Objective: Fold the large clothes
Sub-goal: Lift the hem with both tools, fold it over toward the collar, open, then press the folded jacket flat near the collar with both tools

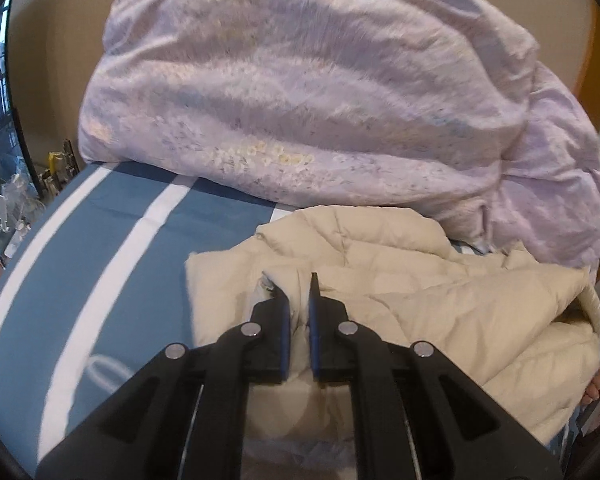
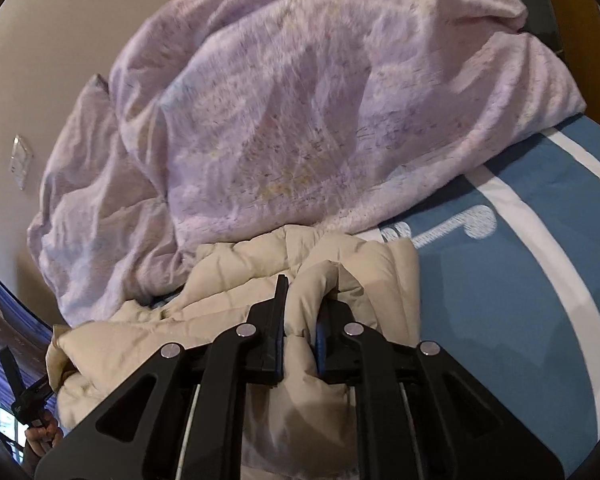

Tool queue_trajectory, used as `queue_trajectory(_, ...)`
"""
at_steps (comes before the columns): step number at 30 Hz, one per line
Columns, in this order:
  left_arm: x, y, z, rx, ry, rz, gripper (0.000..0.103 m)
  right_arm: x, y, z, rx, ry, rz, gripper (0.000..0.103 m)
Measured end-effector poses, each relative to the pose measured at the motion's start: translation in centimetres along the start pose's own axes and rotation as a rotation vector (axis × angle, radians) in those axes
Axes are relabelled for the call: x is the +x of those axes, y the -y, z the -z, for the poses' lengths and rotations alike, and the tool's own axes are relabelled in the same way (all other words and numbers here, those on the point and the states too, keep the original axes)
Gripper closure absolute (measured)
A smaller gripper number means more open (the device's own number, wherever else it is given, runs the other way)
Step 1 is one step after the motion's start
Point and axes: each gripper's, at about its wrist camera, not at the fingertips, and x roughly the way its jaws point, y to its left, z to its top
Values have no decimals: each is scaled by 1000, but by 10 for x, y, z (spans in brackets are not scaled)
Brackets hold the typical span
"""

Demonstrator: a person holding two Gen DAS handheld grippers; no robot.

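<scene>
A cream quilted puffer jacket (image 1: 400, 280) lies bunched on a blue bedsheet with white stripes (image 1: 100, 240). My left gripper (image 1: 298, 284) is shut on a fold of the jacket near its left edge. In the right wrist view the jacket (image 2: 220, 292) lies in front of me, and my right gripper (image 2: 304, 292) is shut on a thick roll of its fabric, which bulges between the fingers. The other gripper (image 2: 24, 392) and the hand that holds it show at the lower left of the right wrist view.
A large lilac flowered duvet (image 1: 300, 100) is heaped behind the jacket, touching it; it also fills the right wrist view (image 2: 280, 120). The striped bedsheet (image 2: 520, 280) stretches right of the jacket. A beige wall with a switch plate (image 2: 20, 162) stands behind. Clutter (image 1: 20, 200) lies beyond the bed's left edge.
</scene>
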Motion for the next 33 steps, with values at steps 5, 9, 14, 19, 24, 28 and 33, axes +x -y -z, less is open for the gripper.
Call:
queue_trajectory(5, 25, 1, -11, -62, -4, 46, 85, 7, 7, -12, 88, 7, -101, 24)
queue_trajectory(9, 35, -2, -21, -158, -25, 109, 58, -2, 2, -21, 98, 25, -105, 22)
queue_trajectory(14, 6, -3, -24, -156, 5, 127, 29, -49, 2, -30, 101, 128, -115, 18)
queue_trajectory(19, -42, -13, -14, -101, 65, 116, 18, -89, -4, -18, -1, 133, -63, 16)
queue_trajectory(24, -69, -21, 9, -53, 50, 118, 17, -105, -10, 15, -117, 48, -20, 16)
queue_trajectory(28, -74, -16, 33, 6, 18, 115, 17, -104, -17, 38, -193, -15, 7, 17)
queue_trajectory(33, -59, 8, 45, 70, -32, 92, 17, -83, -43, 47, -274, -59, 45, 17)
